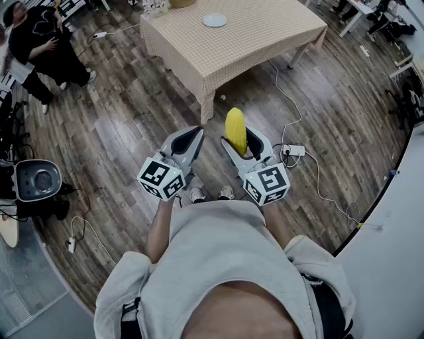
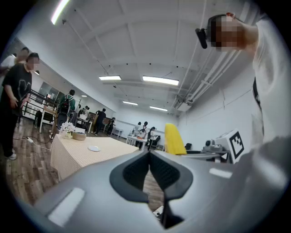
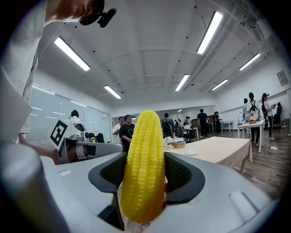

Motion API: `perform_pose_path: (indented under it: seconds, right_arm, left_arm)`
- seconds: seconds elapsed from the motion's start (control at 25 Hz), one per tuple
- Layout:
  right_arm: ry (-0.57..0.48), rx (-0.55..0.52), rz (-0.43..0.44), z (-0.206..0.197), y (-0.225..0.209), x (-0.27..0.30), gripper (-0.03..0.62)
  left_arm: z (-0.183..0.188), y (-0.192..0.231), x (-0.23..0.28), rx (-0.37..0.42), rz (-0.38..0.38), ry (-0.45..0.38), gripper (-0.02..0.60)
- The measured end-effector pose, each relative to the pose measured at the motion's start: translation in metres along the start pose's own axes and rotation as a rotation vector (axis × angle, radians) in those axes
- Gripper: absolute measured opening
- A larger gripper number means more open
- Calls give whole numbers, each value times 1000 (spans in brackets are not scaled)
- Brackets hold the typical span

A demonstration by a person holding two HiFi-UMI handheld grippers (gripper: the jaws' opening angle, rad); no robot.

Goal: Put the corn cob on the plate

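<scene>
Corn cob [image 1: 235,130]: stood upright, clamped in the right gripper [image 3: 144,159], well short of the far table [image 1: 265,46]. Left gripper [image 1: 187,144]: jaws together, empty. Plate [image 1: 214,20]: lay on the table's far side. Step judged: carry. Next move called for approach, then lowering the cob onto the plate.

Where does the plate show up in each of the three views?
Head view: the plate lies near the top edge, on the far part of the table.
Left gripper view: the plate sits left of centre on the table, left of the corn cob.
Right gripper view: the plate is right of centre, just right of the corn cob.
Shared landmark: the table with the checked cloth.
</scene>
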State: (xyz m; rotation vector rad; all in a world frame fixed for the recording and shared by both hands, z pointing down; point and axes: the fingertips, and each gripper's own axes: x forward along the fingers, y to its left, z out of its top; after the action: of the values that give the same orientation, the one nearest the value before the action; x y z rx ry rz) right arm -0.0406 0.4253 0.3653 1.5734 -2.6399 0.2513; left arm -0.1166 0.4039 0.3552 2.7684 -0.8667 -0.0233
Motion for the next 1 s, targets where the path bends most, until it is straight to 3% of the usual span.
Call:
perform_pose_path:
  seconds: [0.52,1.0]
  right_arm:
    - [-16,26,-1,-8,15,-15,256]
    - [-36,6,18,-5,-14,-36,256]
  left_arm:
    - [-3,-15,-17,18,-16,-5,8]
    - [-8,-38,3,23,10,-10,8]
